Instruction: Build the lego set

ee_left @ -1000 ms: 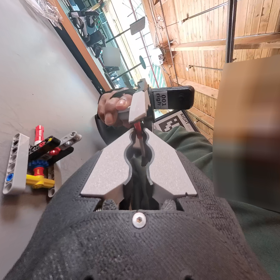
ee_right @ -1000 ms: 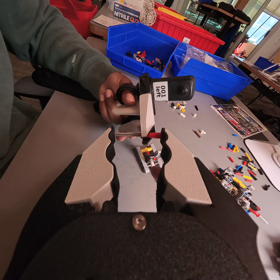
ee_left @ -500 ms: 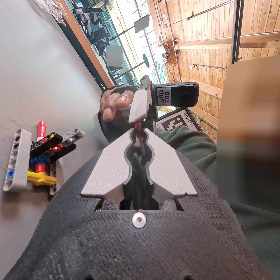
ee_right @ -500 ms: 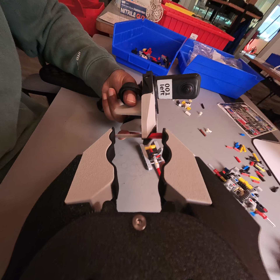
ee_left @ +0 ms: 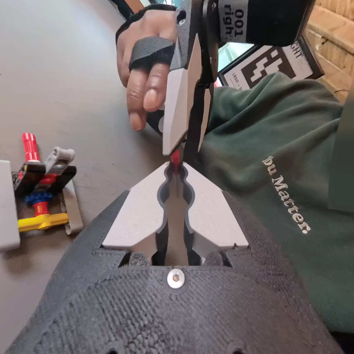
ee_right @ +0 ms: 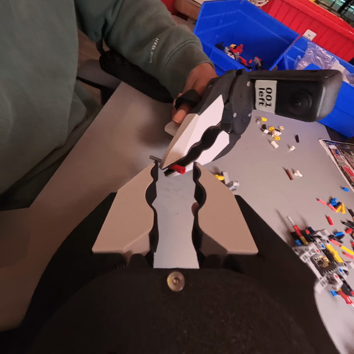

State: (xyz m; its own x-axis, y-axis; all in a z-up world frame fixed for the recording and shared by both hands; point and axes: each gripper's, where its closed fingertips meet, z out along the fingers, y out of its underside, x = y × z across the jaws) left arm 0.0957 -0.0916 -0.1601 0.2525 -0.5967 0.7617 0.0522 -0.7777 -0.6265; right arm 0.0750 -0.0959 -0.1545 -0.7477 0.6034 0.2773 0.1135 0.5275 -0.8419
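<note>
Two grippers meet over the grey worktop (ee_right: 258,172). The left gripper (ee_left: 175,166) has its fingers pinching a thin rod with a red sleeve (ee_right: 177,169), at mid frame. The right gripper (ee_right: 175,166) has its fingers spread on both sides of that rod, not pressing it. A small brick build (ee_left: 41,189) lies at the left edge of the left wrist view.

- blue bins (ee_right: 249,34) at 1 o'clock
- red bin (ee_right: 314,21) behind
- loose toy-brick parts (ee_right: 325,249) at 4 o'clock
- printed booklet (ee_right: 341,159) at 3 o'clock
- small brick assembly (ee_left: 38,191) at 9 o'clock, left view
</note>
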